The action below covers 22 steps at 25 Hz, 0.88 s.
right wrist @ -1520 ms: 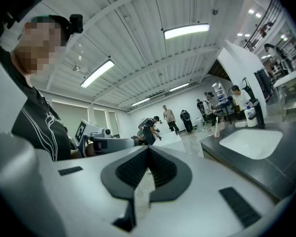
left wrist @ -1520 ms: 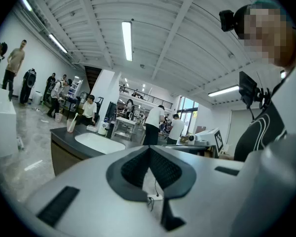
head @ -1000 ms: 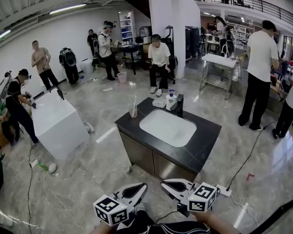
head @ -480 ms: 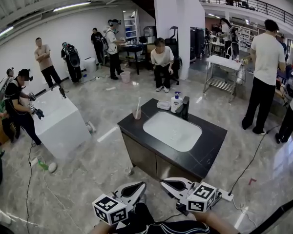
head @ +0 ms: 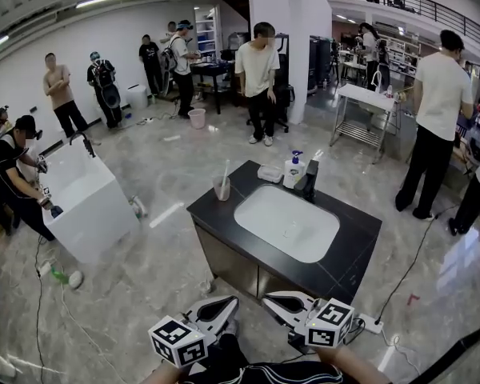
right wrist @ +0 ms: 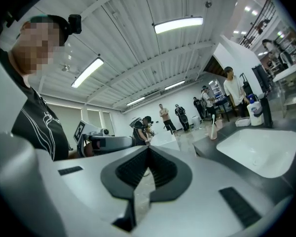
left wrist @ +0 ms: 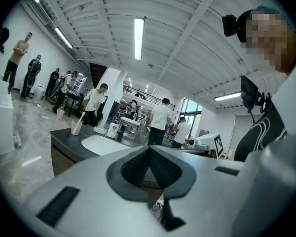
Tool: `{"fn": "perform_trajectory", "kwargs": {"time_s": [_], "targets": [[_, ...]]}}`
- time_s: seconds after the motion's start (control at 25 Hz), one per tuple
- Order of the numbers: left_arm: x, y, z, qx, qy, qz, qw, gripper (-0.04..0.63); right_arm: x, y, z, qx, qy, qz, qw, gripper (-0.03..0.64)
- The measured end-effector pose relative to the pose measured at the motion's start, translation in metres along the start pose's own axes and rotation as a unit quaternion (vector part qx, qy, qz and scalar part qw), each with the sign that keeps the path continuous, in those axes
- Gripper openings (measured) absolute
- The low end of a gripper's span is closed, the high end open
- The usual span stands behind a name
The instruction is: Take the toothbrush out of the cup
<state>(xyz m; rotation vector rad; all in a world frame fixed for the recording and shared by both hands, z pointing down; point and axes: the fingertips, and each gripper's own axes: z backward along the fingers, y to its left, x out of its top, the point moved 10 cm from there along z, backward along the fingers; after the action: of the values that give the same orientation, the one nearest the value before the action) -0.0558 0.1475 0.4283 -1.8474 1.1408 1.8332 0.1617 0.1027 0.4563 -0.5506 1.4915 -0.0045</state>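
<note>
A clear cup (head: 222,188) with a white toothbrush (head: 226,171) standing in it sits on the far left corner of the dark sink counter (head: 212,214). Both grippers hang low at the bottom of the head view, well short of the counter and empty. My left gripper (head: 230,303) has its jaws shut tip to tip. My right gripper (head: 272,300) is likewise shut. The left gripper view shows the cup (left wrist: 76,128) small and far off, left of its gripper (left wrist: 149,147). In the right gripper view the cup (right wrist: 213,132) stands far to the right of that gripper (right wrist: 148,149).
A white basin (head: 286,224), a black faucet (head: 310,179), a soap bottle (head: 293,170) and a soap dish (head: 267,172) share the counter. A white tub (head: 80,196) stands left. Several people stand around. A power strip (head: 371,322) and cables lie on the floor.
I have come nearer to the counter, both shut grippers carried forward with me. The person who sat behind the counter now stands.
</note>
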Motion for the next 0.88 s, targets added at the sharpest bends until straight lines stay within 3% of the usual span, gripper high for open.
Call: {"fn": "perform_trajectory", "kwargs": {"time_s": [0.48,0.88], "targets": [[0.053,0.133,-0.052,-0.023,0.029,0.017,0.9992,0.005,0.039,-0.089,-0.092,-0.037,-0.005,-0.039,0.999,0.006],[0.096,0.222,-0.090,-0.036,0.033,0.021,0.9986,0.005,0.076,-0.150,-0.163,-0.050,-0.017,-0.038,0.998,0.006]]}}
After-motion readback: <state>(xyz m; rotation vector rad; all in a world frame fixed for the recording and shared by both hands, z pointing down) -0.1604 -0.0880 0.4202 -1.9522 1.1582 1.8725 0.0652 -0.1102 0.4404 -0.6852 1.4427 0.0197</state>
